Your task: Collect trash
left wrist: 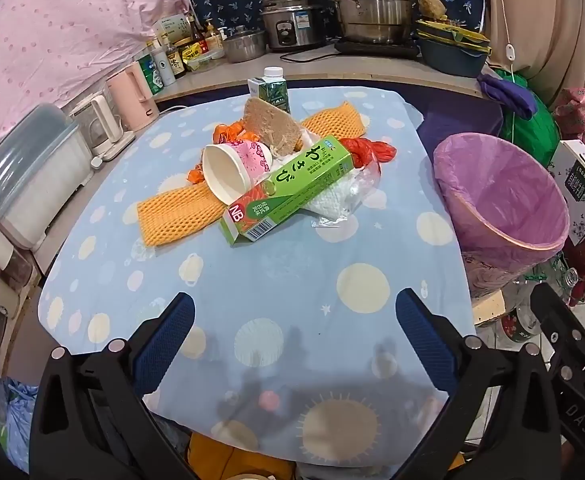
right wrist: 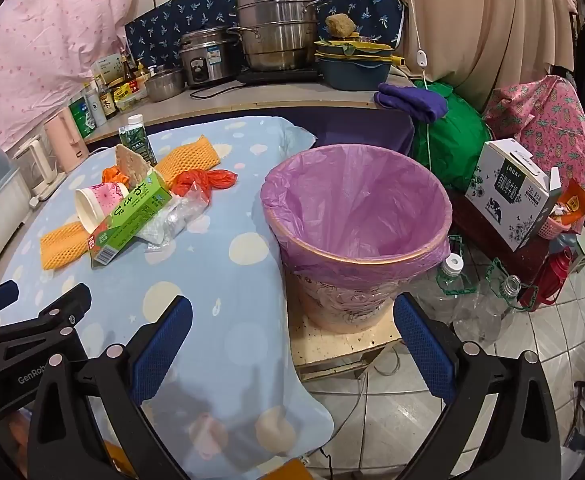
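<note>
Blue dotted tablecloth [left wrist: 276, 280], trash piled centre. My left gripper [left wrist: 294, 322], right gripper [right wrist: 292, 322] gape wide, empty. Take green box [left wrist: 288, 188] first, across narrow sides, then lined bin [right wrist: 412, 248].

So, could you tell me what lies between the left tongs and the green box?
Only bare tablecloth lies between the left tongs and the green box, seen in the left wrist view.
</note>
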A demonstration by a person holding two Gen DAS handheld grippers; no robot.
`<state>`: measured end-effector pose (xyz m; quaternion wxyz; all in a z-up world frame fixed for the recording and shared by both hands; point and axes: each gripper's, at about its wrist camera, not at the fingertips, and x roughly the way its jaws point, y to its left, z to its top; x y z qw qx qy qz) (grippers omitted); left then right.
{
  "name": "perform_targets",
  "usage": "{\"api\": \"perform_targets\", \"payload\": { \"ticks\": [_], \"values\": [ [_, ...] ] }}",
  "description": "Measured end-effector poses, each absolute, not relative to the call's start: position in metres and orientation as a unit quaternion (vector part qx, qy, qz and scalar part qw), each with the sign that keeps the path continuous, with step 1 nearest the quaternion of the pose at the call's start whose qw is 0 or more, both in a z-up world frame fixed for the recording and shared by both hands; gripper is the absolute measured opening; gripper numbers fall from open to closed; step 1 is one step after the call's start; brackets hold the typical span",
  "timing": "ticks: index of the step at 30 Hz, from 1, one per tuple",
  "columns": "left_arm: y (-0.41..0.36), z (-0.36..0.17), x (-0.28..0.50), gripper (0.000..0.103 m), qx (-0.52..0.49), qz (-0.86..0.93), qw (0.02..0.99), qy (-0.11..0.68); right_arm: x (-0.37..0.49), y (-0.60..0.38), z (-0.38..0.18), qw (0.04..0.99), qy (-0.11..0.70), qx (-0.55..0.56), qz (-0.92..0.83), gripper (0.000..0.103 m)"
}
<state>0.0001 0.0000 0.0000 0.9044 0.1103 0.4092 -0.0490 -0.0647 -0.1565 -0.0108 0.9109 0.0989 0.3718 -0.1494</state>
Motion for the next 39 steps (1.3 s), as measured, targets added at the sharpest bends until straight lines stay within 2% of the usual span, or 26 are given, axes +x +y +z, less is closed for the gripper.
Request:
{"api": "perform_targets", "payload": {
  "ticks": [39],
  "values": [
    [0.0032,0.003,-0.0032,0.096,0.11,-0.05,0.908,0.401,-0.0649,-0.1504,-0.0119,0.911,0.372,0.094,-0.151,0.097]
  ]
}}
